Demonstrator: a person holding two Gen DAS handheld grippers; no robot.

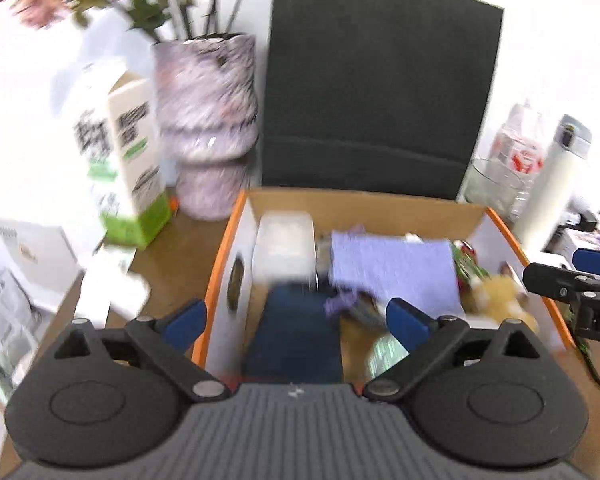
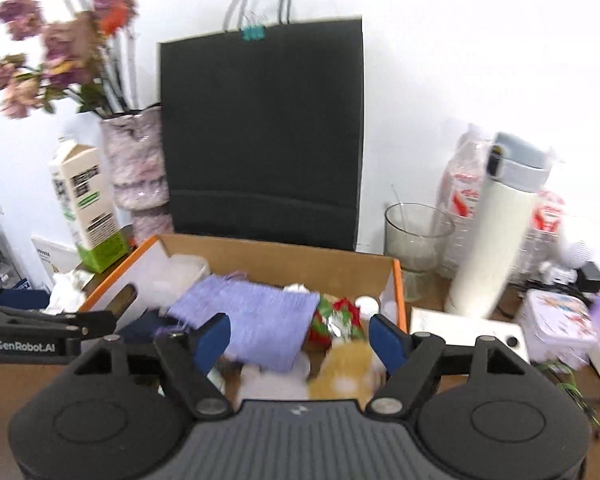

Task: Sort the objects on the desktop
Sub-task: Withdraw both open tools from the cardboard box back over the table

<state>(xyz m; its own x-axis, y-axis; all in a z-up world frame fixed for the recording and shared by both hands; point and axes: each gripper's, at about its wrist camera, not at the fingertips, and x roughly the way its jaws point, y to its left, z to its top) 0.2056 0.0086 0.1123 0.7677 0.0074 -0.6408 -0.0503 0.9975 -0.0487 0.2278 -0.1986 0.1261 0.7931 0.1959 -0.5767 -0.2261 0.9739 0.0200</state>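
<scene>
An orange-rimmed cardboard box (image 1: 384, 196) (image 2: 276, 252) stands in front of me. Inside lie a lilac cloth (image 1: 396, 270) (image 2: 248, 320), a dark blue item (image 1: 296, 336), a clear plastic tub (image 1: 284, 248), a red and green wrapper (image 2: 336, 320) and a tan plush toy (image 2: 346, 368) (image 1: 504, 296). My left gripper (image 1: 298, 322) hangs open over the box's near left part, nothing between its blue pads. My right gripper (image 2: 300, 338) is open above the cloth and the plush toy, pads touching neither. Each gripper shows at the edge of the other's view.
A black paper bag (image 1: 380, 92) (image 2: 264, 132) stands behind the box. To the left are a vase with flowers (image 1: 208, 120) (image 2: 140, 168) and a milk carton (image 1: 128, 156) (image 2: 86, 208). On the right stand a glass bowl (image 2: 416, 236), a white flask (image 2: 496, 232) and a white tin (image 2: 560, 324).
</scene>
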